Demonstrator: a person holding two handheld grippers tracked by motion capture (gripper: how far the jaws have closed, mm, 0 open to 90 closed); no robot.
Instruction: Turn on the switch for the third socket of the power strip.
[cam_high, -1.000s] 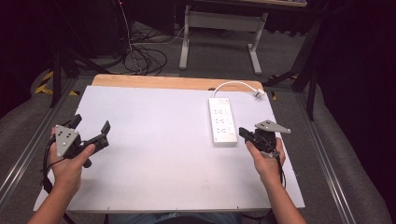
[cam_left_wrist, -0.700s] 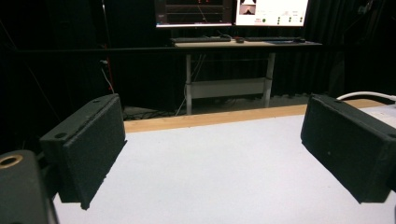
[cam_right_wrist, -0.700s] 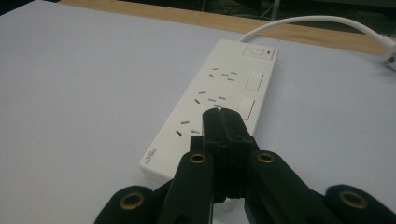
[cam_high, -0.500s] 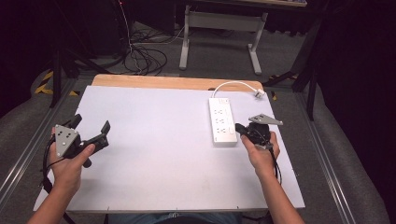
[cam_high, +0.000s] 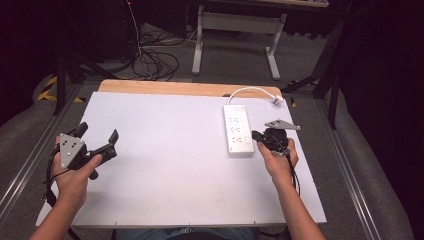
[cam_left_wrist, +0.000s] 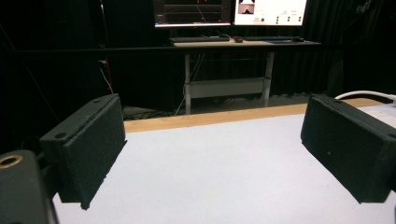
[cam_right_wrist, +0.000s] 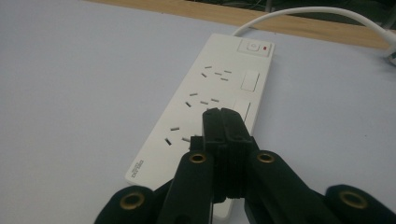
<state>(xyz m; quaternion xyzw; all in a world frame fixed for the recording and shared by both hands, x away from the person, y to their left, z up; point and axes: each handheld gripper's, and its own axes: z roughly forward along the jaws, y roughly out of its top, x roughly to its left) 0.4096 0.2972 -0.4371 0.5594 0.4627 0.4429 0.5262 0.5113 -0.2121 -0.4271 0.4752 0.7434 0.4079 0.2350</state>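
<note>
Far to the left of the power strip (cam_high: 237, 130), the left hand-held gripper (cam_high: 97, 140) hovers over the bare white surface (cam_high: 165, 170) with its jaws spread wide and nothing between them; in the left gripper view the two black pads (cam_left_wrist: 88, 149) frame only blank surface and the wooden edge beyond. It looks parked out of the way, leaving the other hand room to work.

Moving rightward, the power strip lies flat near the far right of the surface, its long side running away from the person, its white cord (cam_high: 250, 91) curling off the far end toward the plug (cam_high: 276, 99). Its switch (cam_right_wrist: 254, 47) sits at that far end, with a small red mark beside it.

Just right of the strip's near end, the right hand-held gripper (cam_high: 256, 135) is pressed fully closed, gripping nothing. In the right gripper view its joined jaws (cam_right_wrist: 224, 126) form a single blunt tip over the strip's near sockets, aimed along its length. Closed like this, the jaws likely serve as a poking finger, probably to press a button or nudge the strip; whether the tip touches the strip cannot be told.
</note>
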